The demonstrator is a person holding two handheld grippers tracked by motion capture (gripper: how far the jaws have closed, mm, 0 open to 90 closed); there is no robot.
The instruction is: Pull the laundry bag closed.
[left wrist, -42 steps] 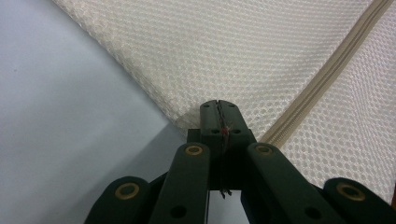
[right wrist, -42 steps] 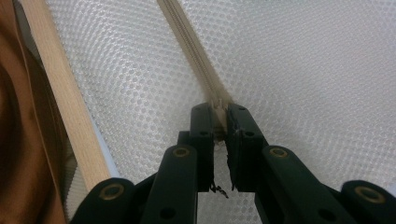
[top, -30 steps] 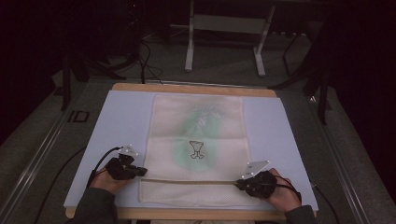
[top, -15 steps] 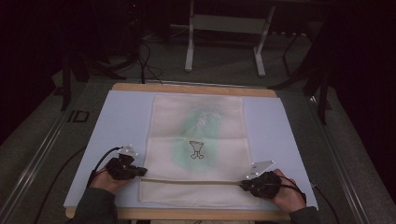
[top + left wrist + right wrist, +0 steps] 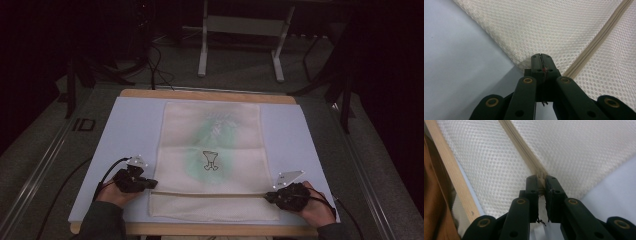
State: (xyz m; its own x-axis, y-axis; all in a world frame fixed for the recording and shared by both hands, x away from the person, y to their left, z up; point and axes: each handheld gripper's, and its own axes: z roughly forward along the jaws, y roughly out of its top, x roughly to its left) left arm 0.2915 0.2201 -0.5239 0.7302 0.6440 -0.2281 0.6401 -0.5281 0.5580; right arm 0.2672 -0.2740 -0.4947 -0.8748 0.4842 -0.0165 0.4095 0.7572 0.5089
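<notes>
Our right gripper (image 5: 270, 196) has shifted slightly outward. Both grippers' fingers are closed on the cream mesh zippered laundry bag (image 5: 212, 150), flat on the worktop (image 5: 130, 125); left gripper (image 5: 151, 183) pinches its edge. Soft, limp: we grip at the zipper (image 5: 524, 152) ends.

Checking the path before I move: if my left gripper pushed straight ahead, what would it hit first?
The left gripper, shut at the mesh bag's edge, would run into that bag's netting straight away.
</notes>
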